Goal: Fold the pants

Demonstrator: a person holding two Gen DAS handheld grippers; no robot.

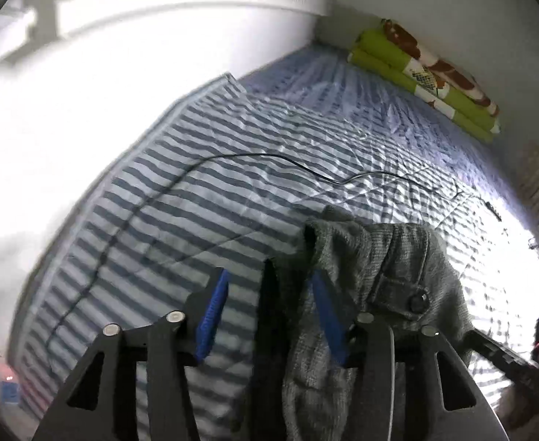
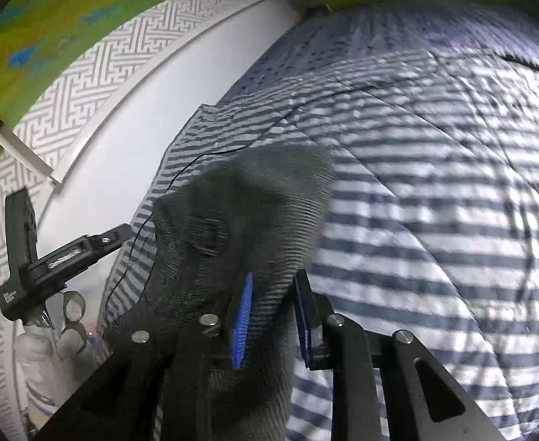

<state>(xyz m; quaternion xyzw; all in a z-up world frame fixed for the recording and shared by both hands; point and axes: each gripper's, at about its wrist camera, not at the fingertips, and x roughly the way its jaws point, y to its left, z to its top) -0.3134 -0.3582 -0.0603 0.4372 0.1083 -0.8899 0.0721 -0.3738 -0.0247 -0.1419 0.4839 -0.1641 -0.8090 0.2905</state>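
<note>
Writing on my left gripper [image 2: 82, 248], at 9 o'clock in the right view, is too blurry to read. Ribbed grey pants [image 1: 376, 286] drape over its spread fingers above the striped sheet [image 1: 203, 198]. My right gripper [image 2: 273, 316] pinches the pants too.
</note>
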